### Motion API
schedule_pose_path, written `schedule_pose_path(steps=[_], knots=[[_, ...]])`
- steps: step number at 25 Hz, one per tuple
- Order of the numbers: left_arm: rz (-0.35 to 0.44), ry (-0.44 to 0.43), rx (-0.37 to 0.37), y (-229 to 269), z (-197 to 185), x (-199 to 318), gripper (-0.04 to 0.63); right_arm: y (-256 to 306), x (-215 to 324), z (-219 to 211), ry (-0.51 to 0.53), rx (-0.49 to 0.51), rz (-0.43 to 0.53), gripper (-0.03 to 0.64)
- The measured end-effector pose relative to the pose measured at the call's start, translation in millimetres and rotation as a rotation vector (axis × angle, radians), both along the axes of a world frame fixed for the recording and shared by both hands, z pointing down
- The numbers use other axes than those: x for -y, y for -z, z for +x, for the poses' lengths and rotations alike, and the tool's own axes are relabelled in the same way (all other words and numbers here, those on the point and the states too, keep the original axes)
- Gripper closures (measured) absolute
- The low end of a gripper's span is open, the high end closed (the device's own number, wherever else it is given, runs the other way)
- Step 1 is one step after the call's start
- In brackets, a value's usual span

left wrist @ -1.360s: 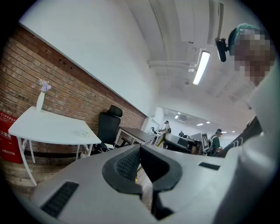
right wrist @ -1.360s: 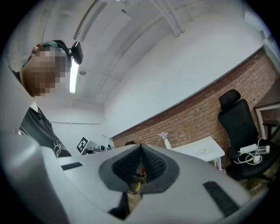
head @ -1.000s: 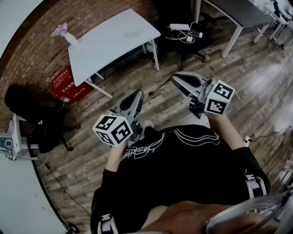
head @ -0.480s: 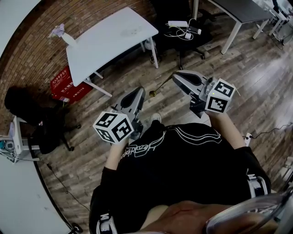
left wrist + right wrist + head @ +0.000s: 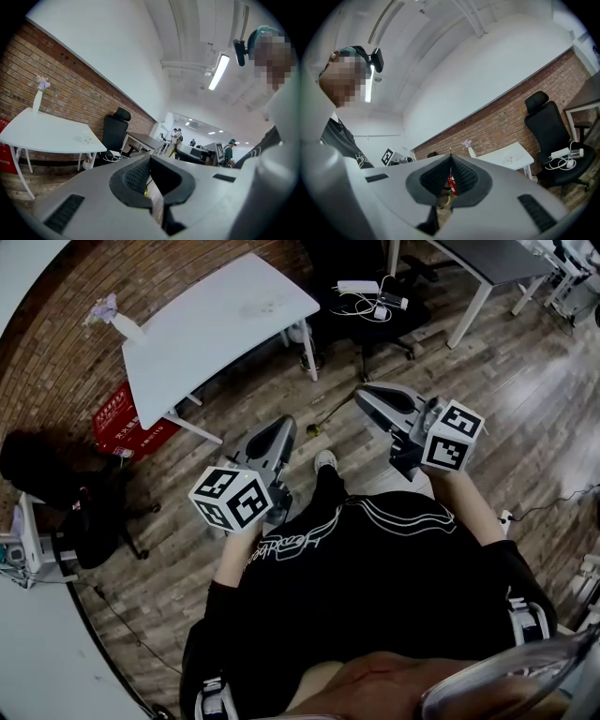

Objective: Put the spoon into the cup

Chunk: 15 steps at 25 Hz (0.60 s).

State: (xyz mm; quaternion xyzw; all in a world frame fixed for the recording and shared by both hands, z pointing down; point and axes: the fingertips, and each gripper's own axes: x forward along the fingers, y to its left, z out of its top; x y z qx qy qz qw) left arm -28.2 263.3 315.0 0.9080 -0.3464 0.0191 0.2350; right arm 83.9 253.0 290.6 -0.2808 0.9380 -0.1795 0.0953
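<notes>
Two grippers are held out over the wood floor [image 5: 234, 399], and no cup is made out in any view (the white table [image 5: 216, 324] ahead carries only a slim vase [image 5: 117, 317] and a faint flat mark, as far as can be told). The spoon [image 5: 328, 420] is judged to be carried by the right gripper [image 5: 366, 397]. Its thin stem is pinched at the very tips of jaws that are pressed together. From there it is slanted down and toward the person's left, so that its gold bowl end hangs just ahead of the left gripper [image 5: 284, 425].

In the right gripper view a thin spike is seen above the closed tips, and a yellow glint is caught through the slit below them. The left gripper's jaws are drawn together too, with nothing gripped between them, and the same glint is seen through their slit.

The long axis is thus laid across the gap between the two grippers, stem end right, bowl end left. For the drop, the bowl end would have to be pointed down over the cup's mouth, which must first be found.
</notes>
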Motion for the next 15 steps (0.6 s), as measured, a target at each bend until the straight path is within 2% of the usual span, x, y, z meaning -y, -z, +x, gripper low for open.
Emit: schedule_pose_path(steps=[6,15], knots=[[-0.025,-0.008,0.000,-10.9,-3.5,49.3,0.592,-11.8,49.2,-0.7,-0.018,0.008,-0.029,0.617],[-0.080,-0.022,-0.012,-23.0,-15.4,164.6,0.592,-25.5,162.1,-6.7,-0.057,0.013,-0.098,0.617]])
